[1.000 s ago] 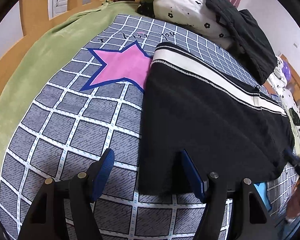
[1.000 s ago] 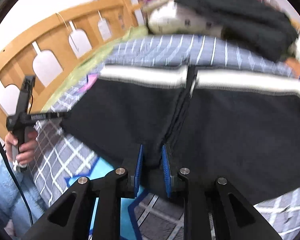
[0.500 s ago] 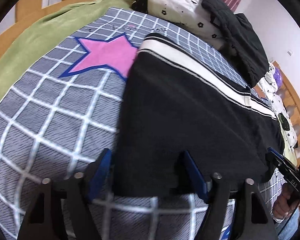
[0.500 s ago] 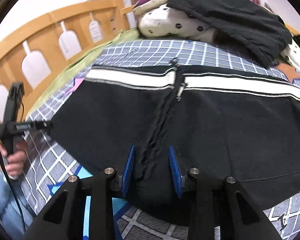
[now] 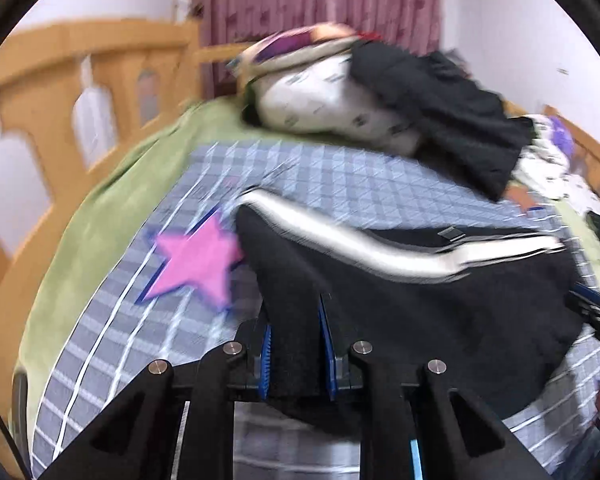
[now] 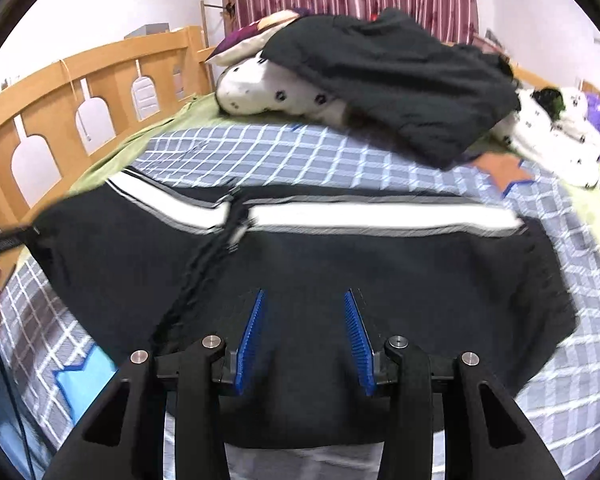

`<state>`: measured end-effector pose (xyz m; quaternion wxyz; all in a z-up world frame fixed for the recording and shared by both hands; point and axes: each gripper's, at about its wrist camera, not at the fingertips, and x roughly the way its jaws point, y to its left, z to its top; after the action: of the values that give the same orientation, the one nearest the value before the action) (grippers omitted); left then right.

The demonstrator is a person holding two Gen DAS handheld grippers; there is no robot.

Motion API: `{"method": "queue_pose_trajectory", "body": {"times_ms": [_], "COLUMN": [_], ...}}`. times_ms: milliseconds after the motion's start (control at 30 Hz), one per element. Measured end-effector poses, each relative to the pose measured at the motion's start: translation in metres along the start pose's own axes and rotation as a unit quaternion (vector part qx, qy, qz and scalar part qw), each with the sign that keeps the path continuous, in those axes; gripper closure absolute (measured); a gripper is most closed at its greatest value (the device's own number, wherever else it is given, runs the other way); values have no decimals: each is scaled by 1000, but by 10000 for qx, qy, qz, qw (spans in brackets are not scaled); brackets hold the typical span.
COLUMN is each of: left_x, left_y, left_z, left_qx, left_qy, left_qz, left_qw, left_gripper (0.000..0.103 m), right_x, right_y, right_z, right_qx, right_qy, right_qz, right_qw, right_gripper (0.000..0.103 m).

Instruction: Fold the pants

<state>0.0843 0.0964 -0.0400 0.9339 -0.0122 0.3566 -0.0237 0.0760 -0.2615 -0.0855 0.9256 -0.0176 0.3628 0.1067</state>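
Observation:
Black pants [image 6: 400, 272] with a white waistband stripe [image 6: 380, 216] lie on the checked bedspread, waistband at the far side. In the left wrist view the pants [image 5: 420, 312] are lifted at their left edge. My left gripper [image 5: 294, 344] is shut on that black fabric, which bunches between the blue pads. My right gripper [image 6: 304, 336] is open over the near part of the pants, right of the fly seam [image 6: 204, 272], holding nothing. The right gripper shows at the right edge of the left wrist view [image 5: 596, 312].
A grey-blue checked bedspread [image 6: 300, 152] with a pink star [image 5: 198, 260] covers the bed. A pile of dotted white pillows [image 6: 268, 92] and a black garment [image 6: 400, 76] sits at the far end. A wooden bed rail [image 6: 80, 96] runs along the left. Green sheet [image 5: 112, 216] lies beside it.
My left gripper has closed on the pants' left edge and lifted it. My right gripper has opened, let go of the fabric at the fly, and shifted right.

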Motion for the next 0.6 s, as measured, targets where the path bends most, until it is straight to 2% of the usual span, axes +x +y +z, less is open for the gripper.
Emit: {"method": "queue_pose_trajectory", "body": {"times_ms": [67,167,267,367,433,500,567,600], "left_x": [-8,-11,4,30,53,67,59,52], "left_y": [-32,-84,-140,-186,-206,-215,-215,-213], "left_z": [15,22,14,-15,-39,-60,-69,-69], "left_qx": [123,360,672,848,891,977,1174,1243], "left_qy": [-111,-160,-63,260,577,727,484,431], "left_qz": [-227,-733,-1095,-1340,-1410,-1366,-1333,-1366], "left_qw": [9996,9965,9917,9870,9843,9831,9829,9818], "left_gripper": [84,85,85,85,85,85,84,79], "right_x": [-5,-13,-20,-30,-34,-34,-34,-35], "right_y": [-21,-67,-107,-128,-135,-139,-137,-134], "right_z": [7,2,-13,-24,-30,-34,-35,-34], "right_qx": [-61,309,913,1053,1091,1127,1103,1074], "right_qy": [-133,-279,-261,-343,-373,-311,-259,-261], "right_qz": [-153,-213,-147,-289,-414,-365,-340,-309], "right_qw": [9998,9989,9954,9934,9925,9925,9930,9934], "right_gripper": [61,58,58,58,58,58,57,58]}}
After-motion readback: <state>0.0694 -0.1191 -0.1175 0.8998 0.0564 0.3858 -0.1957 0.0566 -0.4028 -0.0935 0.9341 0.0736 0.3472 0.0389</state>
